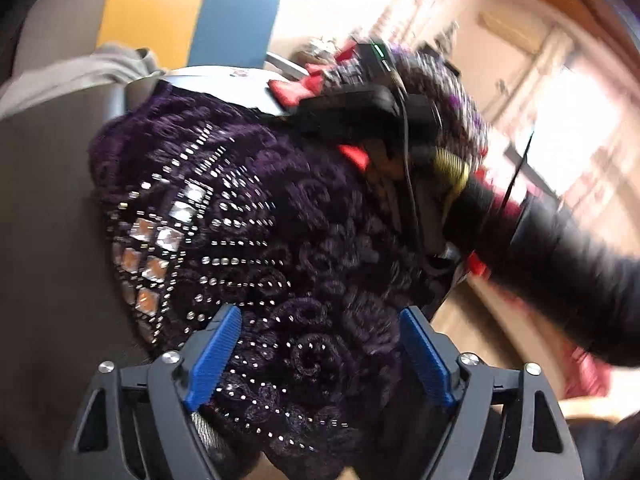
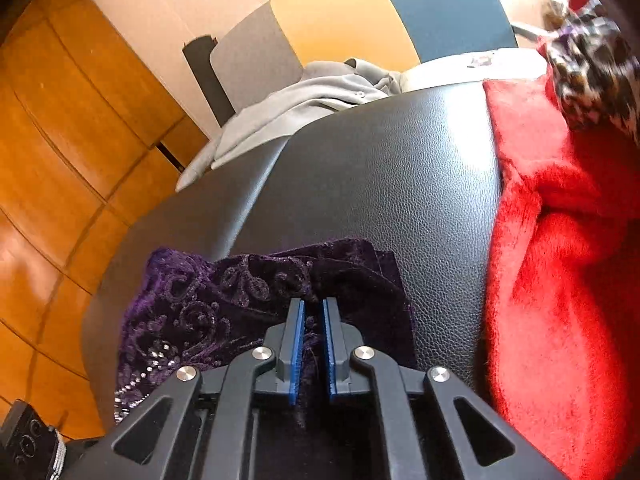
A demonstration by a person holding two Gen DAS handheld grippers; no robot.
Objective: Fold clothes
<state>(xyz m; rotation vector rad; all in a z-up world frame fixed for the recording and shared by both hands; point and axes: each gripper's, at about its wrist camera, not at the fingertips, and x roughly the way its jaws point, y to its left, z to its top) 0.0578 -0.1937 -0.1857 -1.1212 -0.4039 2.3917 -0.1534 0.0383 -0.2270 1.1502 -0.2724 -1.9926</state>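
Right tongs (image 2: 314,334) clamped on a fold of purple velvet top (image 2: 208,312), which lies on the near-left of the black worktop (image 2: 400,184); left tongs (image 1: 320,356) wide open w/ the same top between them, not pinched. Judged mid-fold: next, left needs to close on an edge, then both carry it across.

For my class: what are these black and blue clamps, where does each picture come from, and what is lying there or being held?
No robot here: a person holds a two-finger gripper in each hand, and a fisheye camera on each looks forward along its blue-padded fingers.

The left wrist view shows the left gripper open above a purple velvet garment with silver studs. The blurred black device beyond it is the other gripper, in the person's hand.

The right wrist view shows the right gripper shut on a fold of the same purple garment, which lies on a black leather surface. Also there: a red fuzzy garment on the right and a grey garment at the far edge.
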